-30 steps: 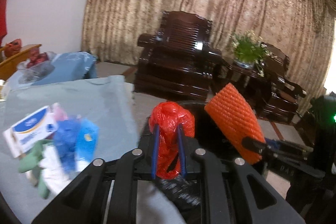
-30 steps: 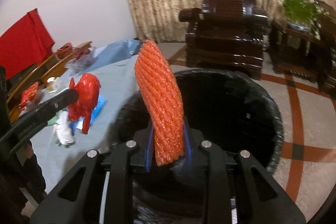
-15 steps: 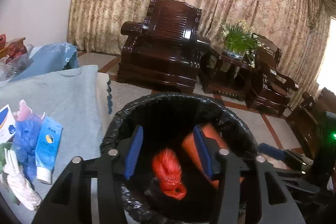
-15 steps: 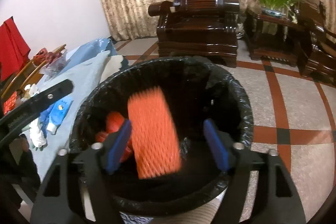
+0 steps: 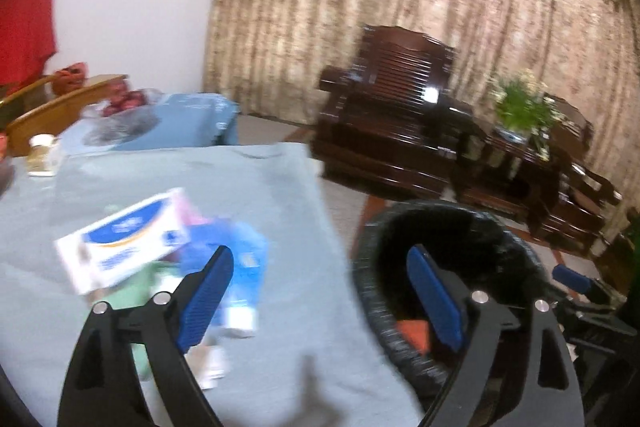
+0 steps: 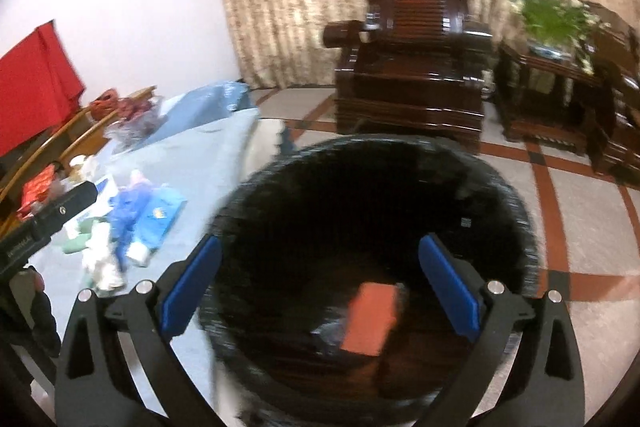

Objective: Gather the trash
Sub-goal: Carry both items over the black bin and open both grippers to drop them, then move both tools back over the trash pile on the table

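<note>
Down in the lower middle of my right wrist view, the orange foam net (image 6: 370, 319) now lies at the bottom of the black-lined bin (image 6: 516, 211). A second ago I had it pinched upright in my right gripper (image 6: 320, 287); half a second ago it was dropping. Now that gripper's jaws are opening to nearly their full spread, with nothing between the blue pads, only the dark mouth of the bin below them.

My left gripper (image 5: 320, 291) has done the same. It held the red plastic bag a second ago and let it fall into the bin; I cannot make the bag out now, only a corner of orange at the lower right of the left view, behind my right finger. Its jaws are opening too, wide and empty. That view has swung away from the bin, which now sits at the lower right, and faces the table (image 5: 280, 367) again.

So two pieces are in, and both tools are free for the next round. What is left lies on the pale blue cloth at the left of both views: a white and blue box (image 5: 120, 251), a blue tube (image 5: 246, 291) lying by my left finger, a crumpled blue bag (image 6: 122, 215) and some white and green scraps (image 6: 100, 259), all bunched together and touching. My guess is that the box or the tube goes next, since my left gripper already points that way.
</note>
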A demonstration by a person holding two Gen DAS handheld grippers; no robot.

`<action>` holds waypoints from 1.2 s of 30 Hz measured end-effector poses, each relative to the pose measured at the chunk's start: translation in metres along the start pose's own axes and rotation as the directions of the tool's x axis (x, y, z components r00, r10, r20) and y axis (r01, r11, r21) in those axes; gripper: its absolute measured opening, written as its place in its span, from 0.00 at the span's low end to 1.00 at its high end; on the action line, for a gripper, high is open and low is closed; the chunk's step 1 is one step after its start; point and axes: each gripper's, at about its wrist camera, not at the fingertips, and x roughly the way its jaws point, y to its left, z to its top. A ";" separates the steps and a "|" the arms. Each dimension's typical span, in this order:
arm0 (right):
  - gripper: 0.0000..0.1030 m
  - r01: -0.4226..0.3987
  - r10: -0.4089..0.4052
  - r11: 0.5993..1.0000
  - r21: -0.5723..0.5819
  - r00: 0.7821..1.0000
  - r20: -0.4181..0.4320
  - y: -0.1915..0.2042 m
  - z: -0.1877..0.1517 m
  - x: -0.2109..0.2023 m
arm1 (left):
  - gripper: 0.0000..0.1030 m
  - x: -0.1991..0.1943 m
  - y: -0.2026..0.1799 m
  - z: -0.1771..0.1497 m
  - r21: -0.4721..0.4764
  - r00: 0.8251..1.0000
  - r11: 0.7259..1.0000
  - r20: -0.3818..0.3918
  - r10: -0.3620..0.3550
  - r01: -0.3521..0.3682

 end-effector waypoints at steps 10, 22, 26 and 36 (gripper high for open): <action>0.94 -0.187 0.186 0.976 -0.108 0.982 -0.025 0.100 0.007 0.027 | 0.84 -0.040 0.082 -0.025 -0.038 0.978 0.977 0.006 0.210 -0.209; 0.86 -0.250 0.226 0.948 -0.200 0.965 -0.132 0.178 -0.002 0.086 | 0.82 -0.050 0.138 -0.037 -0.101 0.953 0.948 -0.014 0.303 -0.303; 0.79 -0.240 0.203 0.949 -0.205 0.961 -0.187 0.190 -0.011 0.112 | 0.82 -0.047 0.141 -0.037 -0.101 0.951 0.946 -0.017 0.308 -0.308; 0.74 -0.226 0.163 0.946 -0.234 0.952 -0.258 0.202 -0.024 0.146 | 0.82 -0.032 0.151 -0.043 -0.106 0.950 0.944 -0.042 0.308 -0.311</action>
